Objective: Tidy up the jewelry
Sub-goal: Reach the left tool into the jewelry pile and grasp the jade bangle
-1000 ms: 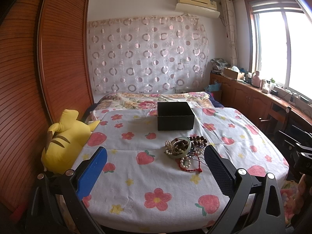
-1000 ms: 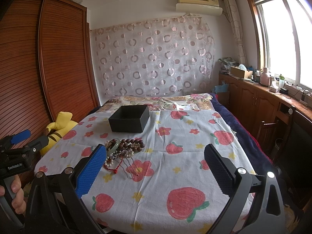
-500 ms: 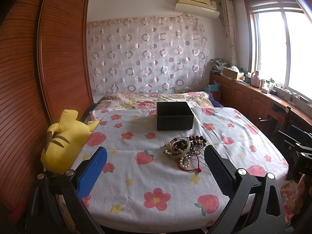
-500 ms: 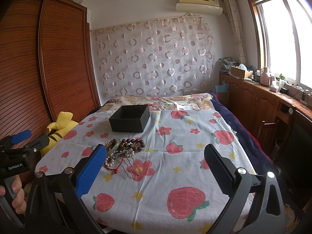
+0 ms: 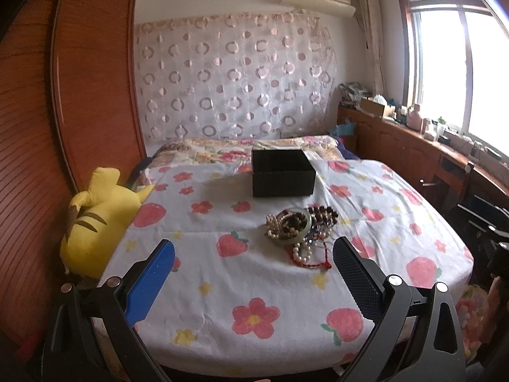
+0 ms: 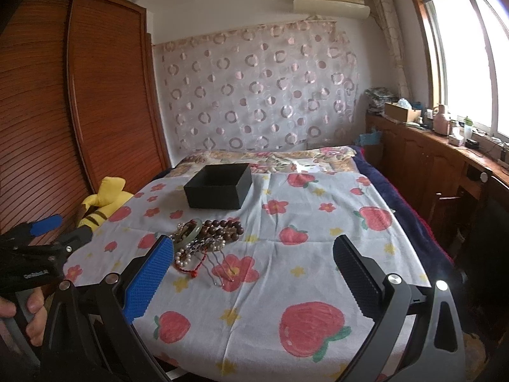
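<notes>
A pile of jewelry [image 5: 299,227] lies on the flowered bedsheet: a pale green bangle, white pearls, dark brown wooden beads and a red cord. It also shows in the right wrist view [image 6: 203,238]. An open black box [image 5: 282,172] stands behind the pile, also seen in the right wrist view [image 6: 219,189]. My left gripper [image 5: 254,273] is open and empty, well short of the pile. My right gripper [image 6: 254,270] is open and empty, with its blue finger close to the pile's near left side. The left gripper also shows at the left edge of the right wrist view [image 6: 47,232].
A yellow plush toy [image 5: 95,219] lies at the bed's left edge beside a wooden wardrobe [image 5: 79,102]. A wooden cabinet counter [image 6: 445,152] with clutter runs under the window on the right. A dark chair [image 5: 483,219] stands by the bed's right side.
Both views have shifted only slightly. The jewelry and the box have not moved, and both grippers stay open.
</notes>
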`<state>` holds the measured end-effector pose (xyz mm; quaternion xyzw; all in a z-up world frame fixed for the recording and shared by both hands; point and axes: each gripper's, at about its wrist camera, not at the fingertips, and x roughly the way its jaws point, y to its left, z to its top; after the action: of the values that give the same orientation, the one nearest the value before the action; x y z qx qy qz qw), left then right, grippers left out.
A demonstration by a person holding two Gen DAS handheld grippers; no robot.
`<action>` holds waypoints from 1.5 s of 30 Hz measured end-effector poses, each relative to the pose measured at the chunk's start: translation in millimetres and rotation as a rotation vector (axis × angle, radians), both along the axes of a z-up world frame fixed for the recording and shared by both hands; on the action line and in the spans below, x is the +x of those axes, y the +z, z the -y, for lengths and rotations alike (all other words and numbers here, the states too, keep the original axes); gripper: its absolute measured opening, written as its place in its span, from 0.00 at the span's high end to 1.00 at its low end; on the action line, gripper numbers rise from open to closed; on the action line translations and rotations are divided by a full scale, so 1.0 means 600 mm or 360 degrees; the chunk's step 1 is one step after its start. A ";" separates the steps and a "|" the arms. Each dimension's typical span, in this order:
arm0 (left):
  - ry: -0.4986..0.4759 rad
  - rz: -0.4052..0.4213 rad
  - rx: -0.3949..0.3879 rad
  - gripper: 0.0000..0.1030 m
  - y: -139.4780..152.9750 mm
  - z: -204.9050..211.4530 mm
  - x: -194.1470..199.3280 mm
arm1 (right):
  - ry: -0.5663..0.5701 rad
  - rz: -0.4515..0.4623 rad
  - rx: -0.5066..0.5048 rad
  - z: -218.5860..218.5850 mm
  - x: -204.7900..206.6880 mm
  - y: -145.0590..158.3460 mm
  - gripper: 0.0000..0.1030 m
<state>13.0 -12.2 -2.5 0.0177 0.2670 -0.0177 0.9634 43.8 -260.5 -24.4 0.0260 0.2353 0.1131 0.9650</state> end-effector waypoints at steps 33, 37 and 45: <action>-0.0735 -0.0460 -0.0009 0.87 -0.104 0.085 0.236 | 0.0224 -0.0209 -0.0146 -0.018 0.098 -0.082 0.22; -0.0748 -0.0535 0.0064 0.88 -0.121 0.104 0.260 | 0.0228 -0.0217 -0.0149 -0.018 0.098 -0.083 0.22; -0.0679 -0.0601 0.0115 0.88 -0.136 0.098 0.285 | 0.0259 -0.0217 -0.0158 -0.027 0.103 -0.086 0.22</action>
<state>184.0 -71.1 -84.2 0.1042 0.4324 -0.2134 0.8699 105.5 -244.1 -76.2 -0.0335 0.3071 0.1771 0.9345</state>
